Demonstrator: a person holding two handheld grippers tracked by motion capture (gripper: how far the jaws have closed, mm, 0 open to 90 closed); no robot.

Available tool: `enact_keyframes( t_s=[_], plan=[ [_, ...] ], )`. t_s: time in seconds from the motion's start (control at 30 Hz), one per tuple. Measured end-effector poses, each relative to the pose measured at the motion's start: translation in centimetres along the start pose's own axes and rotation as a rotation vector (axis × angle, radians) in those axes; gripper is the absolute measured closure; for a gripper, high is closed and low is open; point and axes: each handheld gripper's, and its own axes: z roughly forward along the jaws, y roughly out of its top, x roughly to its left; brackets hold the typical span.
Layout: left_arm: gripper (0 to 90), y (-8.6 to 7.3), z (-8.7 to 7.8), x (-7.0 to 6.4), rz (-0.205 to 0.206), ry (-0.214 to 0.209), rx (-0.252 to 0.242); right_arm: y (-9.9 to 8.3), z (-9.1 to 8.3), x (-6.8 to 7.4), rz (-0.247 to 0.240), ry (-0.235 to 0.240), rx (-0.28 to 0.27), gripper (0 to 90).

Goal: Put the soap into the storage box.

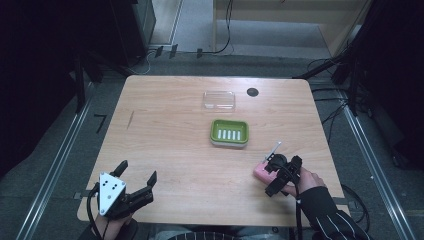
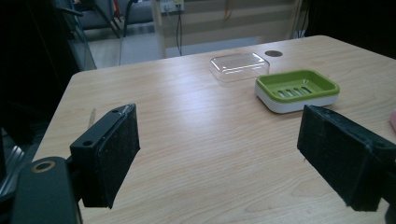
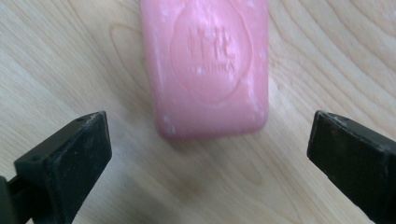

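A light wooden table [image 1: 165, 125] with rounded corners stands on a grey floor [image 1: 260, 37]. Near its far edge sits a small round dark disc [image 1: 252, 92], possibly a cable hole. A thin dark streak [image 1: 130, 119] marks the tabletop's left side. Metal rails [image 1: 55, 165] run along the floor on both sides. A black cable [image 1: 227, 30] trails beyond the table, beside a pale wooden panel [image 1: 290, 10].
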Motion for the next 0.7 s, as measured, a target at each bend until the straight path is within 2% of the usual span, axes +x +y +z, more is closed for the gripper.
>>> enact_keyframes(
  t_s=[0.53, 0.7],
  plan=[
    [13.3, 0.0, 0.0, -0.1, 0.000, 0.000, -0.001, 2.2, 1.2, -0.4, -0.020, 0.045, 0.029, 0.0],
    [13.3, 0.0, 0.0, 0.0, 0.001, -0.002, 0.000, 2.8, 1.7, -0.4, -0.039, 0.055, 0.034, 0.0]
  ],
)
